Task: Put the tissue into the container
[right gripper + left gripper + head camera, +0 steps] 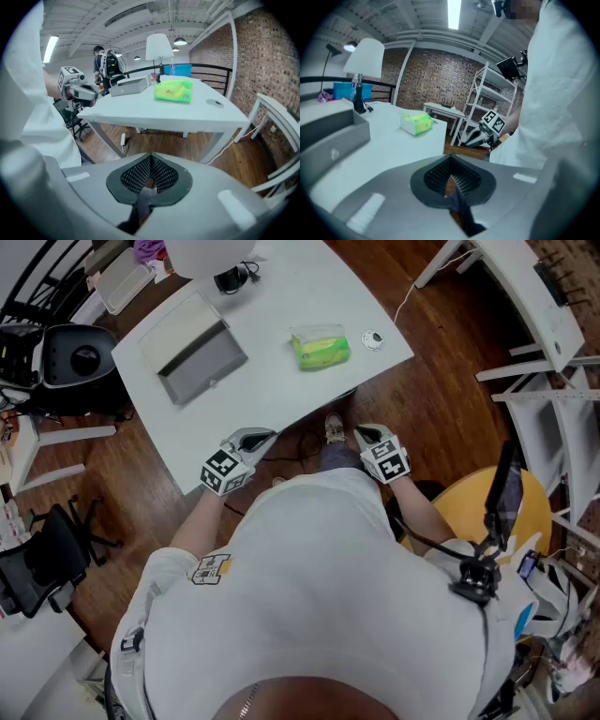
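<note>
A green and yellow tissue pack (321,346) (416,124) (173,90) lies on the white table (281,390), right of centre. To its left stands the grey open container (192,351) (328,136) (132,86). Both grippers hover off the table's near edge, well short of either object. My left gripper (253,439) (450,180) is shut with nothing between its pads. The right gripper (364,435) (150,177) is also shut and empty. Each gripper shows in the other's view, the right gripper (480,136) and the left gripper (77,91).
A white lamp (202,254) stands at the table's far edge and a small round disc (373,340) lies right of the tissue pack. A black chair (75,357) stands on the left, a white shelf rack (553,399) and a yellow stool (487,512) on the right.
</note>
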